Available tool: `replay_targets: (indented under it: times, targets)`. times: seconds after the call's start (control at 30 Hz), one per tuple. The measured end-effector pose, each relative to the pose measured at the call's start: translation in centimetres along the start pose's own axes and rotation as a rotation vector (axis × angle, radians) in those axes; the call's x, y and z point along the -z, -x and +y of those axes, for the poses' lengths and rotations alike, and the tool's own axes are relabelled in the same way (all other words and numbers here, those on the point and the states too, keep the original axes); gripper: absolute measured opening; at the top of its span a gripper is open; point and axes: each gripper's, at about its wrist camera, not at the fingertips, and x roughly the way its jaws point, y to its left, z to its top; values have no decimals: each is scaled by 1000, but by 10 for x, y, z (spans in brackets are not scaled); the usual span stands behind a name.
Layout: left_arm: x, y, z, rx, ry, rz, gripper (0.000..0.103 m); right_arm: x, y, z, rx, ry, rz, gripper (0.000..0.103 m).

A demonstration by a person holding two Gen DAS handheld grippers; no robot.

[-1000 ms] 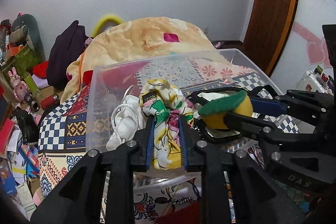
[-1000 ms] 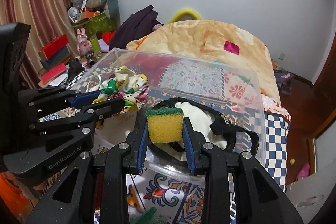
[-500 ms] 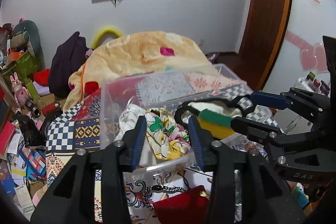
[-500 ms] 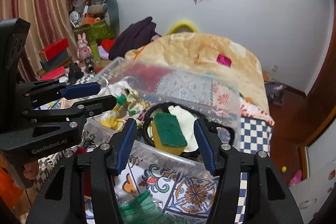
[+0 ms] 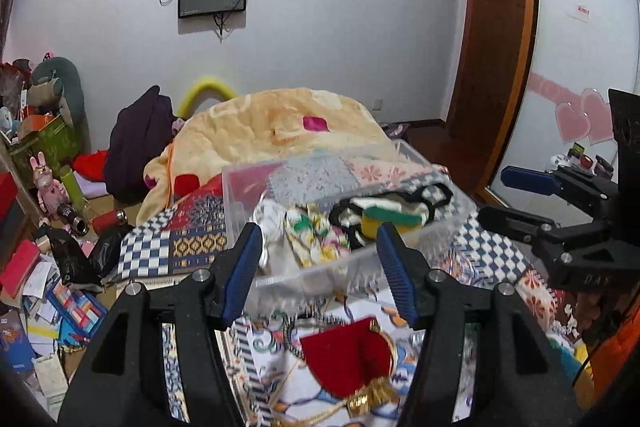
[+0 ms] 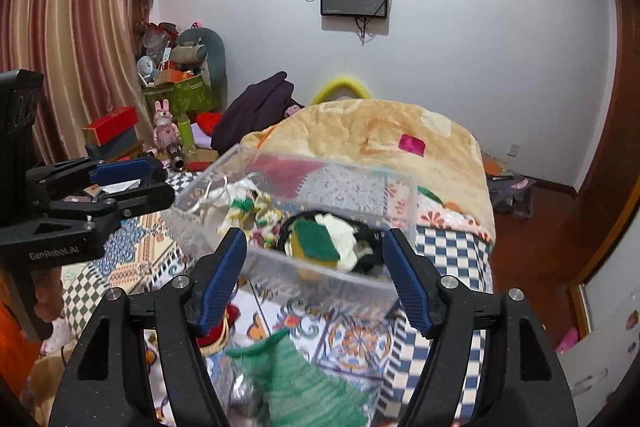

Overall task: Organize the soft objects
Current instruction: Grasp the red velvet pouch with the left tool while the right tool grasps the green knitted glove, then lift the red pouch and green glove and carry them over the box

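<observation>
the left claw (image 5: pixel 318 273) is gaping wide and gripping nothing, its blue pads (image 5: pixel 242 271) hanging short of the clear plastic bin (image 5: pixel 304 273); the right claw (image 6: pixel 314 277) is likewise spread wide and empty, framing the bin's near wall. the soft things are sitting inside that bin: the floral cloth (image 5: pixel 310 239) is lying crumpled at the left beside a white cloth (image 5: pixel 272 223), and the yellow and green sponge (image 6: pixel 310 241) is resting green side up on a black-rimmed cream piece (image 6: pixel 344 243) at the right, so each claw is facing the item on its own side, probably because that is the shortest reach. the bin is sitting on the patterned bed cover (image 5: pixel 188 239), in front of a peach blanket (image 5: pixel 280 131). nearer than the bin, a red pouch (image 5: pixel 348 359) is lying below the left claw and a green knitted piece (image 6: pixel 298 383) below the right one; these look like the loose items left to gather. the bin's near wall is standing between the claws and its contents, so any reach would need to go over the rim.
</observation>
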Motion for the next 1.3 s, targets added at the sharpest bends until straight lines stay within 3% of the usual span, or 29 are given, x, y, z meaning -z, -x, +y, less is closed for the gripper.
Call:
replay_targets:
  times: [0.47,0.63,0.9,1.0,1.17,1.3]
  targets:
    - [75,-16,6,10,83,196,59,78,-20,-2,-18,-42,214,72]
    - [93,-23,6,10,99,250,59,92,-20,-9,-18,-77,239,72]
    - [100,-33,-2,34,119,254,59,100,-18,-19,-32,-107,244,51]
    - [102,-35,-5,40,116,254,51,101,-19,-18,-22,-104,241,43]
    - [103,-32,-11,61,105,248,29,100,-16,-20,-16,-111,224,30]
    - [104,-28,-16,62,88,236,19,98,-14,-20,-13,-113,214,24]
